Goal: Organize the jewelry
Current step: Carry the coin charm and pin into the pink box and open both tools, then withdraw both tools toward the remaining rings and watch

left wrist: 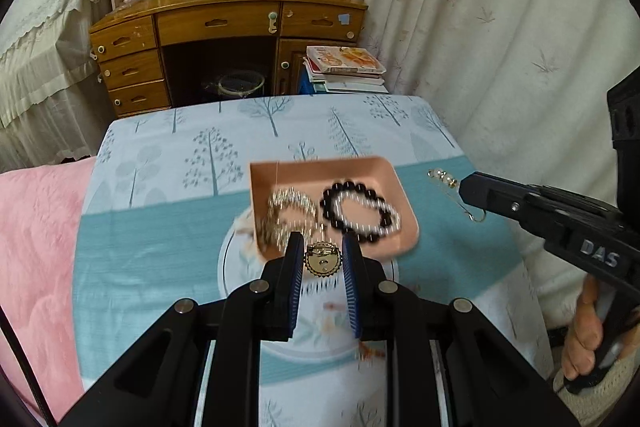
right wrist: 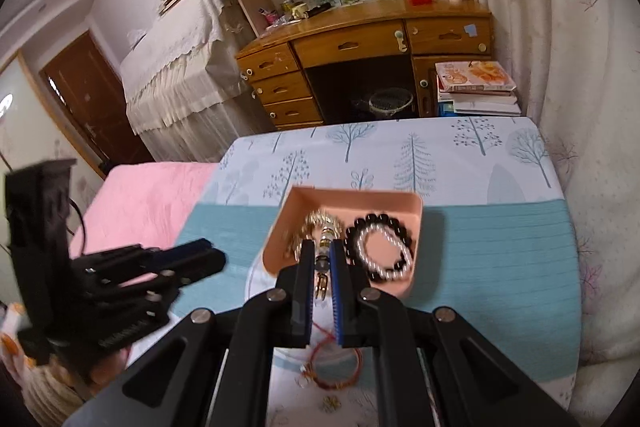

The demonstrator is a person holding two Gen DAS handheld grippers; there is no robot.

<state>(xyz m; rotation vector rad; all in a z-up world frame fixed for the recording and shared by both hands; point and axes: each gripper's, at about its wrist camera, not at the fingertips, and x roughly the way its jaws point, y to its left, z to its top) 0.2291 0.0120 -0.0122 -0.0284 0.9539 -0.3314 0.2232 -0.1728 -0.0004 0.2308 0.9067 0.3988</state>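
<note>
The left gripper (left wrist: 322,259) is clamped on a round gold brooch (left wrist: 322,259), its toothed disc pinched edge to edge between the blue pads and held above the near rim of the pink tray (left wrist: 376,171). The right gripper (right wrist: 321,267) is pressed tight on a slim gold pin (right wrist: 322,259) with a pearl-like head and a hooked tail, which pokes out past the fingertips and hangs over the tray's near-left part. From the left wrist view that same pin (left wrist: 448,181) sticks out to the right of the tray, clear of its wall. Inside the tray, a heap of gold chain (left wrist: 286,213) fills the left half and a black bead bracelet (left wrist: 360,211), with a lighter beaded loop lying inside it, fills the right half. A white plate (left wrist: 230,255) sits partly under the tray's near edge, and a thin red cord bracelet (right wrist: 332,363) is left on it. Everything rests on the tree-print cloth (left wrist: 180,155) spread beneath the tray. The step in hand looks like carrying two pieces to the tray at once. Next, each piece needs to be brought over a free patch of tray floor, lowered, and let go gently; the brooch seems nearest to a drop.
</note>
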